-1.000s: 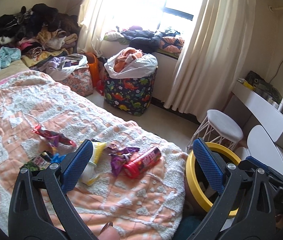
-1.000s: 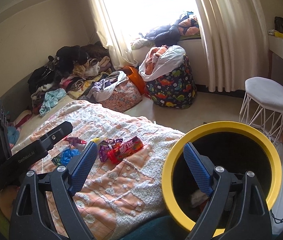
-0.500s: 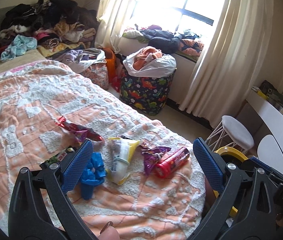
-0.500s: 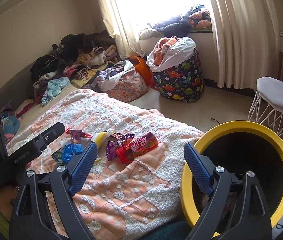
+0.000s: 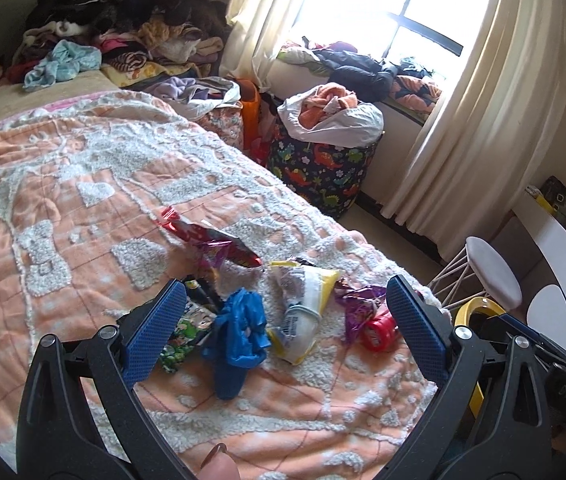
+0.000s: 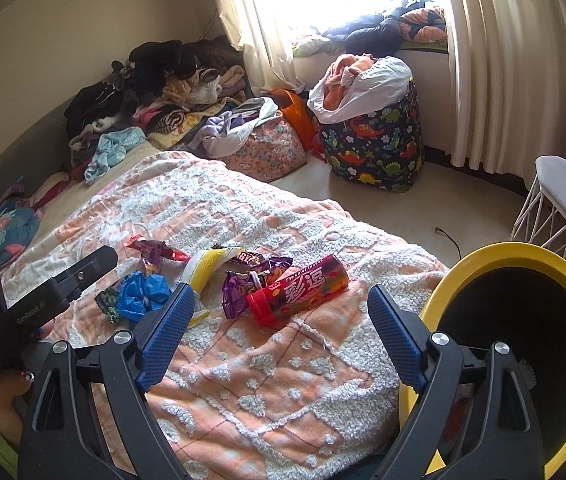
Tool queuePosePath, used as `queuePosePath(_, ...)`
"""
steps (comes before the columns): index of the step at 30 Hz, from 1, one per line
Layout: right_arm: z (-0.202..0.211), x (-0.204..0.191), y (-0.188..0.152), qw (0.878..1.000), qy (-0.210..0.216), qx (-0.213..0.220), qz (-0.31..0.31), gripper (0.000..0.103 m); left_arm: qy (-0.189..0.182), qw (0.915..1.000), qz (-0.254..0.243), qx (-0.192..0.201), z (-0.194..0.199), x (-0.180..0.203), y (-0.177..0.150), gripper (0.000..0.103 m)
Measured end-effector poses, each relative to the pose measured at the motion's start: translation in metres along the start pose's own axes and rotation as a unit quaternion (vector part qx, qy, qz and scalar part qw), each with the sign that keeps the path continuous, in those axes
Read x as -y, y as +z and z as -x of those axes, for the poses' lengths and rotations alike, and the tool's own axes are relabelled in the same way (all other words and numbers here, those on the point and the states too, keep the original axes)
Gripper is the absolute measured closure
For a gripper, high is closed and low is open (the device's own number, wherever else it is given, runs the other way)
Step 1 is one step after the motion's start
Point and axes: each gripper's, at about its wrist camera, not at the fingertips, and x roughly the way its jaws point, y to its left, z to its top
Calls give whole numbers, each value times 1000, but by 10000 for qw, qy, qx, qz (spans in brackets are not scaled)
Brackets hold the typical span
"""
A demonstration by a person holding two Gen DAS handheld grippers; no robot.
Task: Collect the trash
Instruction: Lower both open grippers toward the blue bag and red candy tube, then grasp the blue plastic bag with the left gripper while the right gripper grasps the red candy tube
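Trash lies on the orange and white bedspread: a crumpled blue bag, a yellow and white packet, a purple wrapper, a red candy tube, a red foil wrapper and a green packet. My left gripper is open and empty above the blue bag. My right gripper is open and empty just in front of the red tube and purple wrapper. A yellow-rimmed black bin stands by the bed's right edge.
A dinosaur-print laundry basket and a floral bag stand on the floor by the window. Clothes are piled at the bed's far end. A white stool and a white desk are at the right.
My left gripper has moved left and down over the bed toward the trash, so the bin has slid to the frame's edge. My right gripper has shifted left toward the red tube.
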Motion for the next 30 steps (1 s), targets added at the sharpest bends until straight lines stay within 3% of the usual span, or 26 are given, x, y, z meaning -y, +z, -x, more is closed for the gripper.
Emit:
queuePosePath(3, -9, 0, 1, 10000, -38, -67, -1, 18, -13, 9999, 87, -101, -6, -7, -2, 12)
queuePosePath(5, -15, 1, 2, 9999, -79, -109, -13, 18, -38, 9998, 119, -149, -9, -10, -3, 21)
queuePosePath(9, -28, 6, 4, 9996, -130, -214, -127, 18, -76, 9995, 68, -286, -16, -11, -7, 26)
queuePosePath(11, -33, 10, 5, 9993, -139, -246, -239, 18, -76, 9993, 26, -359, -19, -10, -9, 42)
queuePosePath(19, -60, 21, 11, 9975, -328, -426, -448, 18, -50, 9976, -95, -689, -35, -10, -22, 62)
queuePosePath(27, -98, 32, 9, 9926, -337, -892, -751, 18, -100, 9962, -105, -856, -43, -9, -30, 69)
queuePosePath(30, -112, 35, 7, 9897, -249, -1064, -920, 27, -120, 9955, -130, -929, -46, -7, -34, 69)
